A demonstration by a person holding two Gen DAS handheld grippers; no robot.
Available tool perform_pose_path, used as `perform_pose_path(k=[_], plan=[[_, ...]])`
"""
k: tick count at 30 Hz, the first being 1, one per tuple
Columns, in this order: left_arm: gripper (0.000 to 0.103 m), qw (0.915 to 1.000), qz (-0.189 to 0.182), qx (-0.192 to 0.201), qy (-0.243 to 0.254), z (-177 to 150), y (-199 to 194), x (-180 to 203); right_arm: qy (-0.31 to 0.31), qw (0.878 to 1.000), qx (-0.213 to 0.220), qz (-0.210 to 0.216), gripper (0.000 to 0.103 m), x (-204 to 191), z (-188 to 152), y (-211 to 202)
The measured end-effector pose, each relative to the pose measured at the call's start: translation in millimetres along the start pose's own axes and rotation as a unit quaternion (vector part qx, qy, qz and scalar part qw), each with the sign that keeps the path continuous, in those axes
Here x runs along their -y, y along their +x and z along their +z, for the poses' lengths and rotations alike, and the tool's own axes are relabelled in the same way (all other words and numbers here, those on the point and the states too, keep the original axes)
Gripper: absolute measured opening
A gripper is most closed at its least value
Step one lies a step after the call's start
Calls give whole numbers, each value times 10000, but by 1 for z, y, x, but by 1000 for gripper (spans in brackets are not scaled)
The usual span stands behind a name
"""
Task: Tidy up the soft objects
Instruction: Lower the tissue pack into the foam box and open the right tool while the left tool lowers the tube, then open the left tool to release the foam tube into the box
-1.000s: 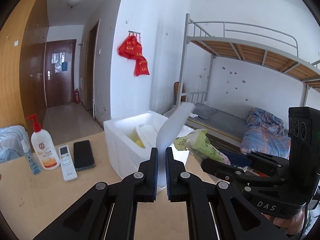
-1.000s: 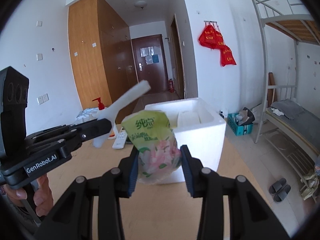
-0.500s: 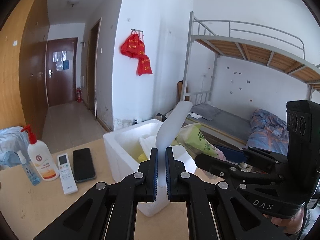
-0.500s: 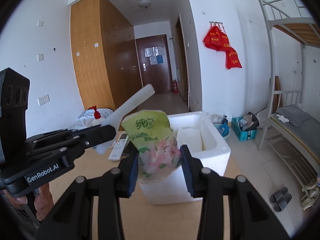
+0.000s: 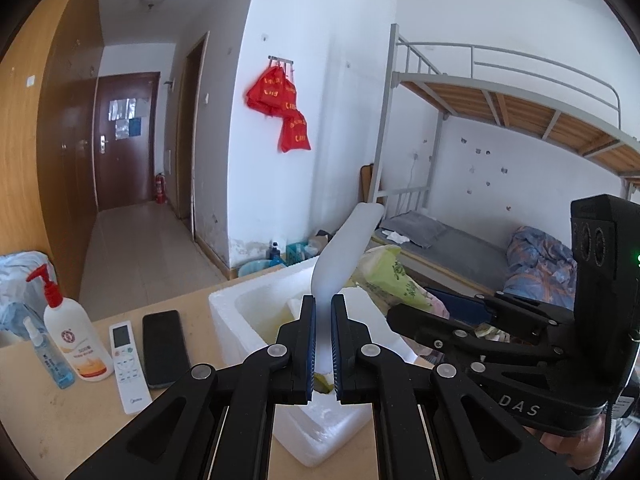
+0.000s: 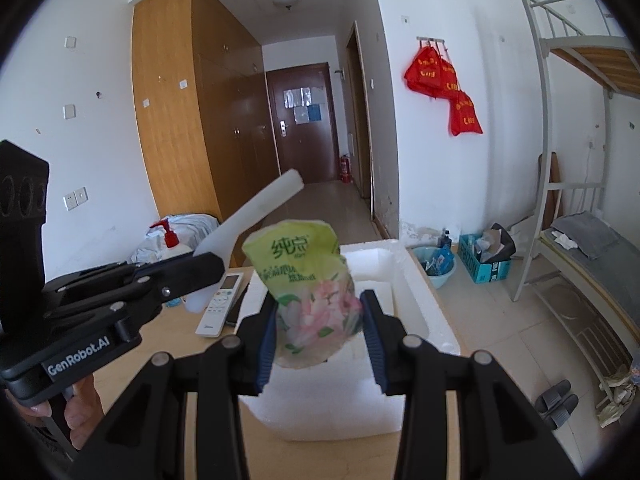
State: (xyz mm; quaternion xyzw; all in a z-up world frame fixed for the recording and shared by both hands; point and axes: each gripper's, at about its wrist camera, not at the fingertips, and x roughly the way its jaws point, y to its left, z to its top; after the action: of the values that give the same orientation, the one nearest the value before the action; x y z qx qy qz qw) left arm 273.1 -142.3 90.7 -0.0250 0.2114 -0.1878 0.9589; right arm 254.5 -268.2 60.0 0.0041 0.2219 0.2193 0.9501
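My left gripper (image 5: 322, 344) is shut on a thin white foam strip (image 5: 344, 252) that sticks up and to the right over the white foam box (image 5: 236, 320). My right gripper (image 6: 320, 336) is shut on a green tissue pack with a pink flower print (image 6: 308, 284), held above the same foam box (image 6: 416, 300). In the right wrist view the left gripper (image 6: 208, 264) comes in from the left with the foam strip (image 6: 260, 208) angled upward. In the left wrist view the right gripper (image 5: 400, 316) and the tissue pack (image 5: 384, 272) hang at the right over the box.
On the wooden table (image 5: 60, 420) left of the box lie a black phone (image 5: 164, 348), a white remote (image 5: 126, 364), a pump bottle (image 5: 76, 336) and a small spray bottle (image 5: 48, 360). A bunk bed (image 5: 500, 92) stands at the right, with slippers (image 6: 556, 400) on the floor.
Both grippers have moved forward toward and over the foam box with their loads; the box now sits closer and lower in both views. Neither grip has altered.
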Motion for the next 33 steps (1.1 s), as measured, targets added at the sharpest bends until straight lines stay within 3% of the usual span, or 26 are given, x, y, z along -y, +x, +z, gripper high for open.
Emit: perform_pose_path(k=[9, 12, 14, 33], plan=[[7, 9998, 26, -100, -163, -2, 17, -15, -5, 9997, -229, -54, 45, 3, 1, 27], [7, 9998, 29, -117, -168, -3, 20, -16, -2, 9996, -265, -104, 59, 5, 1, 31], [7, 9998, 26, -134, -166, -3, 21, -17, 50, 9996, -243, -93, 73, 7, 3, 31], [8, 9995, -138, -293, 46, 10, 45, -6, 191, 9996, -42, -196, 74, 13, 8, 19]])
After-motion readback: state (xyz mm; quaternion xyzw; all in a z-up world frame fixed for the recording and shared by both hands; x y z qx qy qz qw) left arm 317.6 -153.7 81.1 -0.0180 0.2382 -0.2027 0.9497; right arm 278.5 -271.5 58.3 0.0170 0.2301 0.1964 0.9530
